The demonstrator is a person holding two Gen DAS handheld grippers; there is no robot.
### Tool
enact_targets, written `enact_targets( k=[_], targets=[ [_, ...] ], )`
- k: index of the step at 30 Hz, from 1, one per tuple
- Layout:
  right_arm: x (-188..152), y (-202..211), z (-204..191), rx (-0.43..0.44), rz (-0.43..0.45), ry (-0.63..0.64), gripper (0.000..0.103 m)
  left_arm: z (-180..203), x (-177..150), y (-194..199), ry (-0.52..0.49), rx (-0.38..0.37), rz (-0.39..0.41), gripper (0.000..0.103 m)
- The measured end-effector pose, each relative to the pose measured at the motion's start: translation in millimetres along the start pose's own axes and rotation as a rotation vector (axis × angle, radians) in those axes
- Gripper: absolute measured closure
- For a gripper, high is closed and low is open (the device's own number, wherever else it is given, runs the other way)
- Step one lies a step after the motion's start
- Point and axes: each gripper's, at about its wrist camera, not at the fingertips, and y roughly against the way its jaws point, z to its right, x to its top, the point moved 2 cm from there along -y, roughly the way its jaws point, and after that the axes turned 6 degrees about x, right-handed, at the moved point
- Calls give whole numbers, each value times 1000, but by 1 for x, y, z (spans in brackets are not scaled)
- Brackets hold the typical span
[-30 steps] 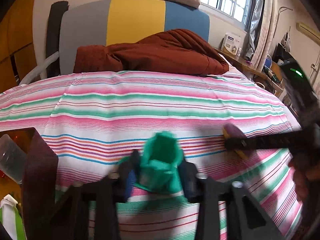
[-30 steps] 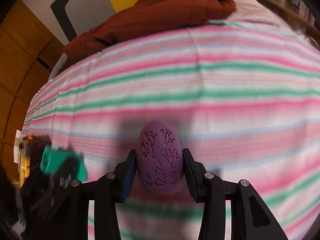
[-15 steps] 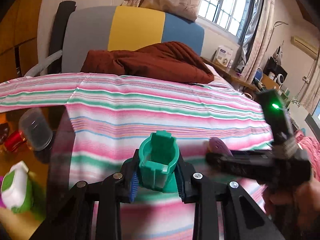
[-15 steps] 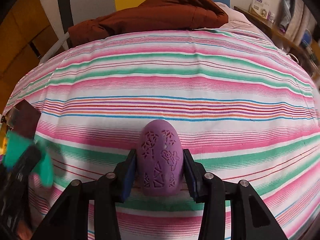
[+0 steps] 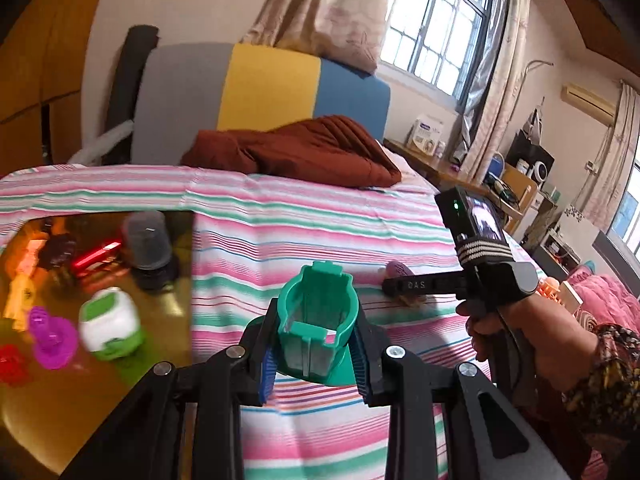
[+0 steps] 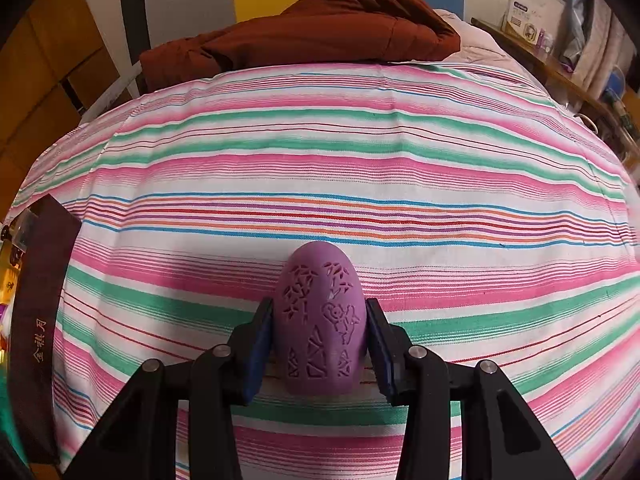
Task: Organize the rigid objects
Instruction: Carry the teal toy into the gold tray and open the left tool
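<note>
Green plastic fills our left tool (image 5: 316,350): its blue-padded jaws are closed against the sides of an open-topped teal container (image 5: 318,322), round-walled with a squared tab at the far rim and pale ribbed panels inside. We hold it raised over the striped bedsheet (image 5: 304,216). Left of the container lies a brown box (image 5: 96,384) holding a white-and-green case (image 5: 110,328), a magenta piece (image 5: 52,338), a red piece (image 5: 12,364) and a dark lidded jar (image 5: 146,240). Right of the container, our right tool (image 5: 404,284) reaches low across the sheet, with a purple tip showing past its black finger.

From the right wrist view, our right tool (image 6: 320,334) is clamped on a purple egg-shaped object (image 6: 320,320), matte, cut with leaf, triangle and small figure patterns, its flat base toward us. It sits low over the sheet, and we cannot tell whether it touches. Left of the egg stands the box's dark wall (image 6: 38,312) with gold characters.

Compared with half a second ago, our left view has swung so more of the box interior shows, the container sits sharper and higher, and the right tool has lowered farther from us. The egg's grip is unchanged.
</note>
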Motion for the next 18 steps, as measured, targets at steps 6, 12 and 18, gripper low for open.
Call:
enact_targets(
  k=[6,12,18],
  targets=[
    [-2,2,-1,-9,3,14,58,-36,-3,20,41,66,8,73],
    [-3,3,-2,-12,6,20,58,-83,-13,27,123,129,-14,73],
    [-2,3,-2,-15,8,23,58,-123,-24,31,169,199,-55,73]
  ],
)
